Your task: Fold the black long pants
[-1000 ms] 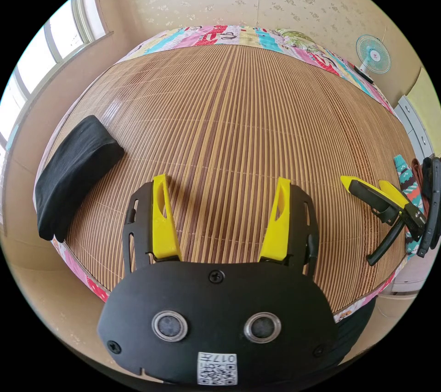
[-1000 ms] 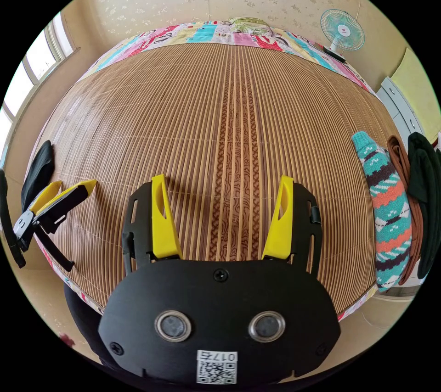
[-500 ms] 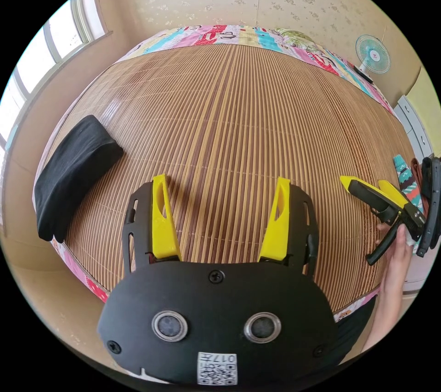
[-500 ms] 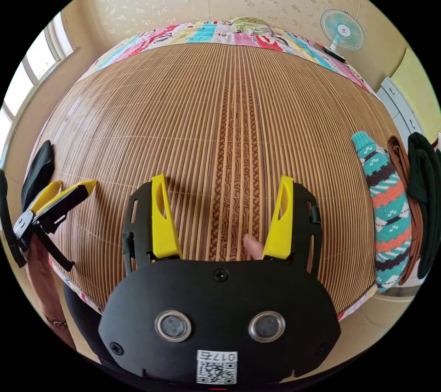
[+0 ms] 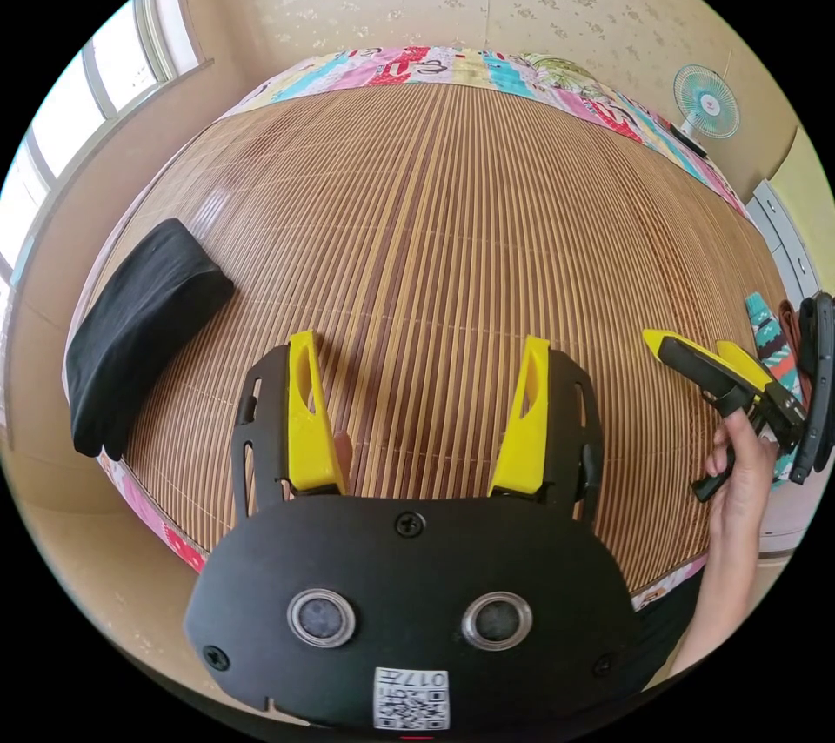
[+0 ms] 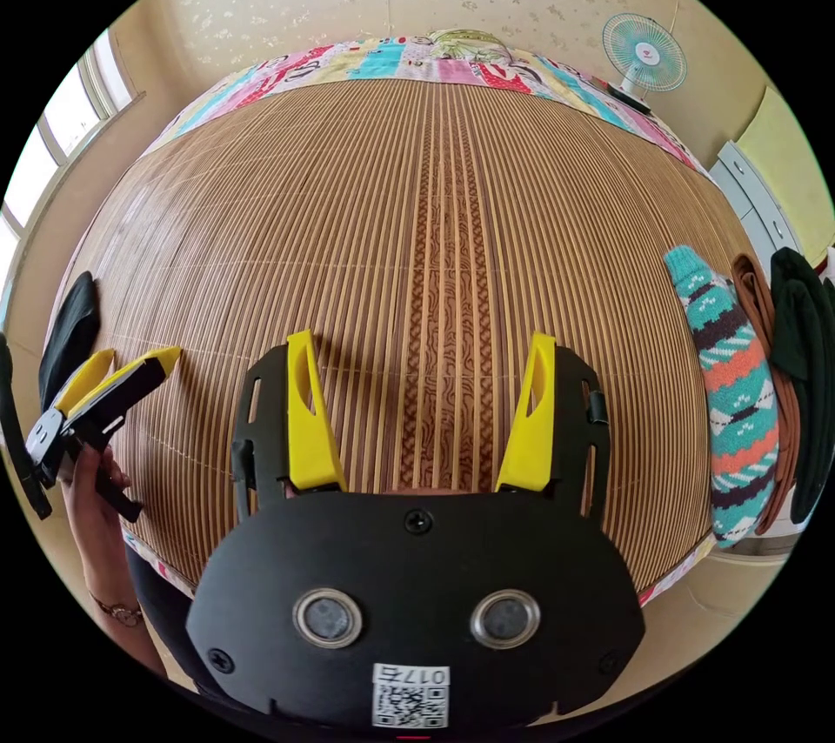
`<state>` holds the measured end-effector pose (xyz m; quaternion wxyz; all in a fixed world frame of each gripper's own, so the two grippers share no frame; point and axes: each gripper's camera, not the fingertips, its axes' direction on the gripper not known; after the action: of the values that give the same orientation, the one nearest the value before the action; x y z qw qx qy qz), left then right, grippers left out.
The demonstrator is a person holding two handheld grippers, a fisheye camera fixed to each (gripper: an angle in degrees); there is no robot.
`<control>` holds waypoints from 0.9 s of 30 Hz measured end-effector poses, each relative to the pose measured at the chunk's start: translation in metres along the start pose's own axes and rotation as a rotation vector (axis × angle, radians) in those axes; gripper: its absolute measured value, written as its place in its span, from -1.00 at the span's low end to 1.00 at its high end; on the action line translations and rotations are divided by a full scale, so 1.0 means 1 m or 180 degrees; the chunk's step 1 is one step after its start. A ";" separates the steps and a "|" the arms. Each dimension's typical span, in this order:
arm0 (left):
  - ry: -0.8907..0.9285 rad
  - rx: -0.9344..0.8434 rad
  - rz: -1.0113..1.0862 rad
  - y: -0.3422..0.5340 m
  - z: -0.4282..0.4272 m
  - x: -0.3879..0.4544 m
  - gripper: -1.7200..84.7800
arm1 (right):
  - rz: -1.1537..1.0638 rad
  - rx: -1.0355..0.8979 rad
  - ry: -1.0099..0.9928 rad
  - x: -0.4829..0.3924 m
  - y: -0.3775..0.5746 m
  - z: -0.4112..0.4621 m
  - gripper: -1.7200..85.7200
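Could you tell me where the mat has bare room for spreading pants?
The striped bamboo mat is bare across its middle, between the folded black garment at one edge and the patterned knit garment with darker clothes opposite, where it's crowded.

Slatted bamboo mat [image 5: 452, 212] has a slight sheen; the folded black pants [image 5: 135, 325] are matt cloth

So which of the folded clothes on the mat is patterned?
The teal, orange and white knit garment at the bamboo mat's right edge; its neighbours are plain.

Bare bamboo mat [image 6: 452, 195] mid-bed — black bundle [image 5: 130, 325] one edge, folded clothes [image 6: 739, 421] opposite.
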<state>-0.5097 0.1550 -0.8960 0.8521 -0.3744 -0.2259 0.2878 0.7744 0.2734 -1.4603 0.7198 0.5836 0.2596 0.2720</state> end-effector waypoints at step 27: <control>0.1804 0.0889 -0.0587 0.093 -0.168 -0.206 -0.80 | -0.0321 -0.0225 -0.1482 0.170 0.233 -0.147 -0.95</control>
<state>-0.5899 -0.0149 -1.1060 0.9466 -0.2971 0.0290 0.1219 0.7744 0.5343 -1.2686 0.7928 0.5913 0.1057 0.1027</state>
